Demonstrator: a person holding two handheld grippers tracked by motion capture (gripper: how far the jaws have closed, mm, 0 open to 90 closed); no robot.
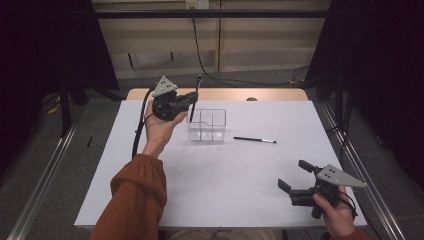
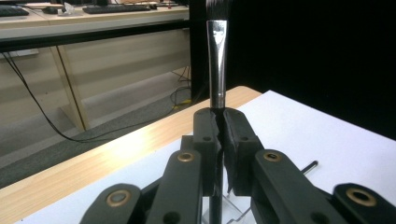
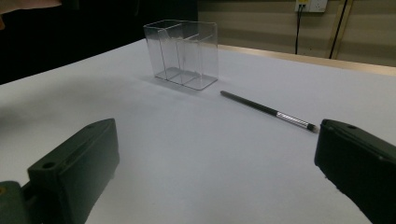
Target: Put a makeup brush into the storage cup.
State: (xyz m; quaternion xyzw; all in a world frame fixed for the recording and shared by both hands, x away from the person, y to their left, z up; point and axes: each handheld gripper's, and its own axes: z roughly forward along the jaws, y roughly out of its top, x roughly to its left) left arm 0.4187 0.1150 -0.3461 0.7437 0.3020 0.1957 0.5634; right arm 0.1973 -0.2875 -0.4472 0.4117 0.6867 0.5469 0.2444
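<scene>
A black brush (image 1: 198, 84) stands nearly upright with its bristles up, and my left gripper (image 1: 192, 98) is shut on its handle. In the left gripper view the jaws (image 2: 222, 123) pinch the handle just under the silver ferrule (image 2: 216, 60). The brush's lower end overlaps the left end of a clear divided box (image 1: 207, 125); I cannot tell whether it is inside. A second black brush (image 1: 254, 139) lies flat to the right of the box. My right gripper (image 1: 295, 175) is held open near the front right, with nothing between its jaws (image 3: 217, 154). It faces the box (image 3: 184, 53) and the lying brush (image 3: 266, 109).
A white sheet (image 1: 225, 175) covers the table, and a strip of bare wood (image 1: 225, 94) shows along its far edge. Cables run across the floor behind the table. Dark curtains stand at both sides.
</scene>
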